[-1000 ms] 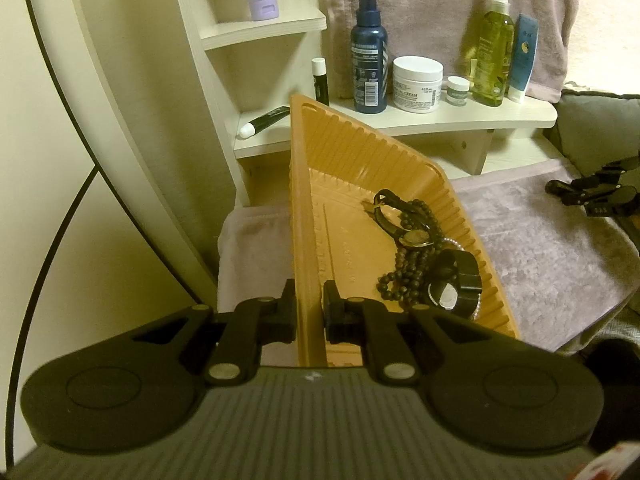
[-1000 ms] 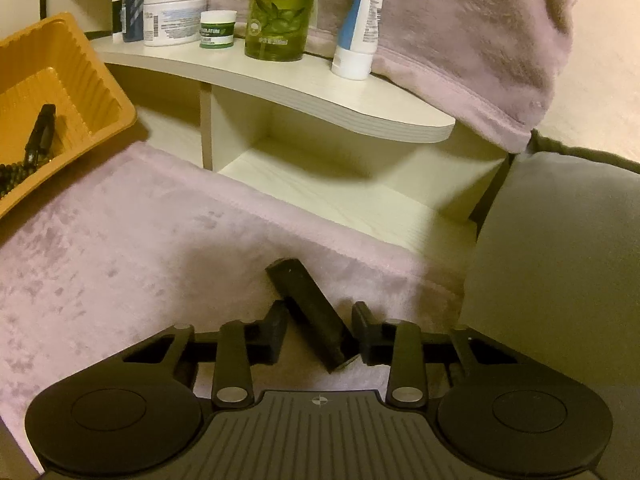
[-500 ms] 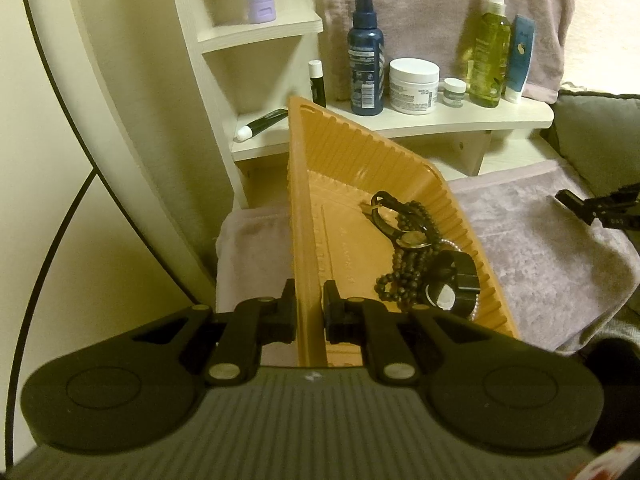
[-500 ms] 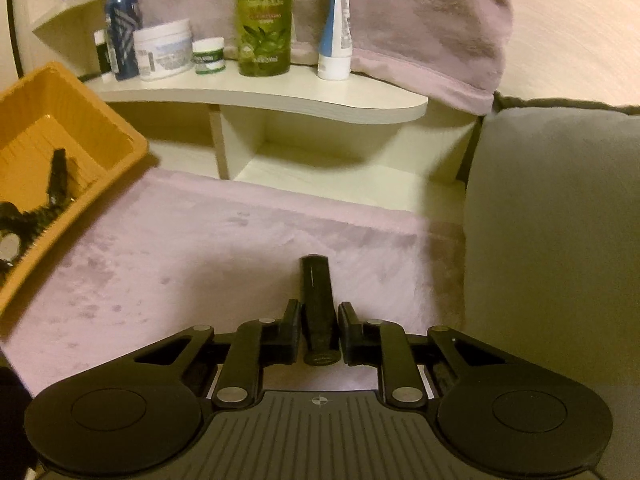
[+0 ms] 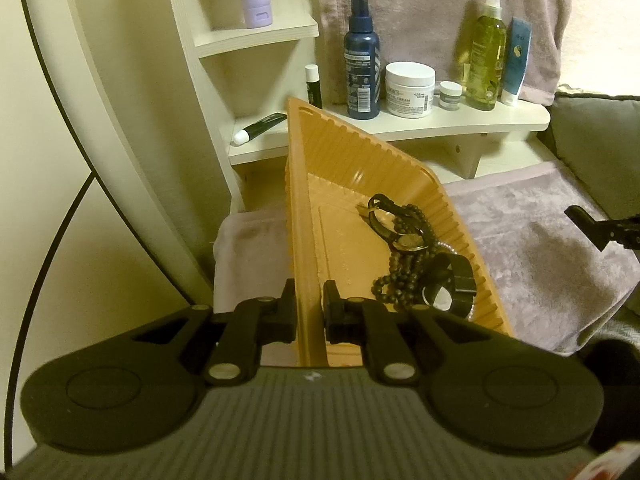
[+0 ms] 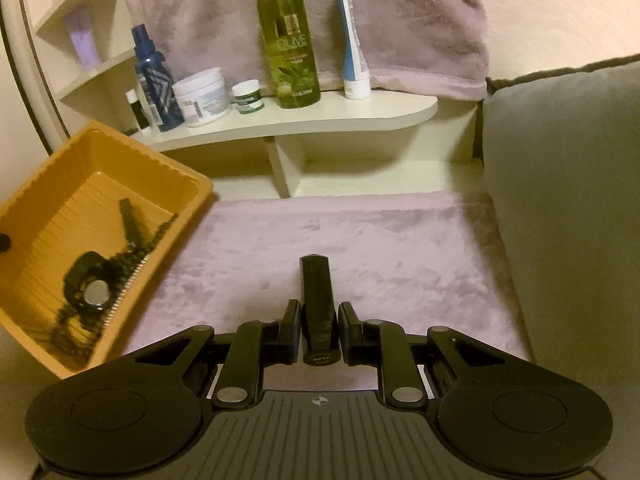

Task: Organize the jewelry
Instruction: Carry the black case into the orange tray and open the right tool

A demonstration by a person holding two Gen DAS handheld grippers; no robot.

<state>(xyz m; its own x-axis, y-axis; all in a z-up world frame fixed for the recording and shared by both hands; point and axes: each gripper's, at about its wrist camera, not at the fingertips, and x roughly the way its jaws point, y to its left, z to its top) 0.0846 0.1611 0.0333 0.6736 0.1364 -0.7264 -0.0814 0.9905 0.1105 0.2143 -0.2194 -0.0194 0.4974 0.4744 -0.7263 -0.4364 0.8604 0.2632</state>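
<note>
The left hand-held gripper (image 5: 309, 308) was clamped on the near rim of the orange tray (image 5: 298, 216), one finger outside the wall and one inside. The tray was tilted, its far corner raised toward the shelf (image 5: 460, 122). Inside it, toward 4 o'clock from its middle, lay a heap of jewelry: a dark bead bracelet (image 5: 400, 276), a watch (image 5: 406, 242) and a black band (image 5: 452, 276), touching one another.

The right hand-held gripper (image 6: 319, 326) was clamped on a slim black bar-shaped piece (image 6: 317, 296), which pointed toward 12 o'clock above the mauve towel (image 6: 400, 240). The tray lay at 9 o'clock from this gripper. Bottles and jars stood on the shelf at 12 o'clock.
</note>
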